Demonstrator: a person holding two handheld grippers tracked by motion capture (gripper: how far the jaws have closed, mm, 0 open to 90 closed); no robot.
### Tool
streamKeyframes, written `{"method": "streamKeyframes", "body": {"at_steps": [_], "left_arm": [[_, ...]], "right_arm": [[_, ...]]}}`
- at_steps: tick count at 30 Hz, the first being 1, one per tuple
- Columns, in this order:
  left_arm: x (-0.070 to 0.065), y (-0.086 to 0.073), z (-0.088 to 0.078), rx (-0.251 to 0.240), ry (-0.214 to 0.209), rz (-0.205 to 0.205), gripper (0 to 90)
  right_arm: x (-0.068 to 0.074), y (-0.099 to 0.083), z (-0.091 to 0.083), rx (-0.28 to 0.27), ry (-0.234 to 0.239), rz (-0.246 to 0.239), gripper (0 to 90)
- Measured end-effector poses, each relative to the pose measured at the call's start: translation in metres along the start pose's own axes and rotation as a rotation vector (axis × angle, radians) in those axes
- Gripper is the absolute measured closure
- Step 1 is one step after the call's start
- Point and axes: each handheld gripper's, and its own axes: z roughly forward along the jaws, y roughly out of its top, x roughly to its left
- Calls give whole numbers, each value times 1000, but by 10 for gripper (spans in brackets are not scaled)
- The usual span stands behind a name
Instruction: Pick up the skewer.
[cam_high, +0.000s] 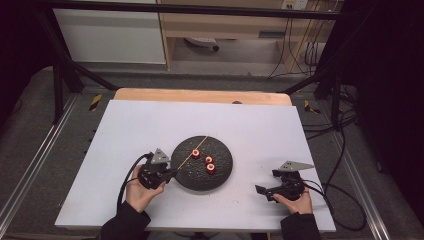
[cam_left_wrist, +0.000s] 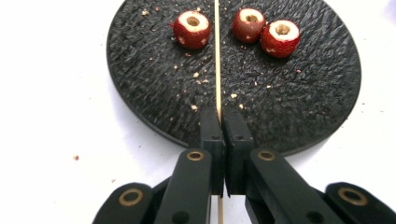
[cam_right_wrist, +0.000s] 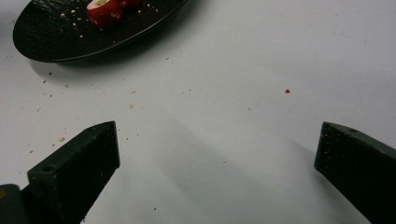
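The skewer (cam_left_wrist: 217, 51), a thin pale wooden stick, is clamped between the closed jaws of the left hand-held gripper (cam_left_wrist: 226, 122). From the jaws it runs straight out over the plate (cam_left_wrist: 140, 84), a round black one with a rough surface, and passes between the fruits lying at the far side. In the left gripper view one fruit (cam_left_wrist: 192, 29) lies just left of the stick, close to it; whether they touch I cannot tell. The two other fruits (cam_left_wrist: 268, 32) sit right of it, touching each other. All three are red and cored, with a pale cut top and a hole in the middle. Crumbs are scattered over the plate.

In the high view the skewer (cam_high: 189, 151) shows as a light diagonal line across the plate's (cam_high: 222, 175) left half, from the left hand-held gripper (cam_high: 169, 175) at the plate's near-left rim toward its far edge. A short end of the stick also pokes out behind the jaws.

The plate stands near the middle of the white tabletop (cam_high: 260, 125).

The right hand-held gripper (cam_high: 262, 190) rests low over the tabletop, well to the right of the plate, its jaws spread wide with nothing between them. In its own view the plate's (cam_right_wrist: 56, 46) rim and one fruit (cam_right_wrist: 103, 11) appear at the upper left, with fine crumbs on the tabletop (cam_right_wrist: 243, 70).
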Motion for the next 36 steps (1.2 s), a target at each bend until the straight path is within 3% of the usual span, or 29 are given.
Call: {"method": "streamKeyframes", "body": {"at_steps": [15,36], "left_arm": [[16,-36,-28,-108,2,-16,881],[22,-63,-38,-160,-4,-26,880]], "right_arm": [[2,3,1,10,-6,27,8],[22,34,18,58,-11,0,10]]}}
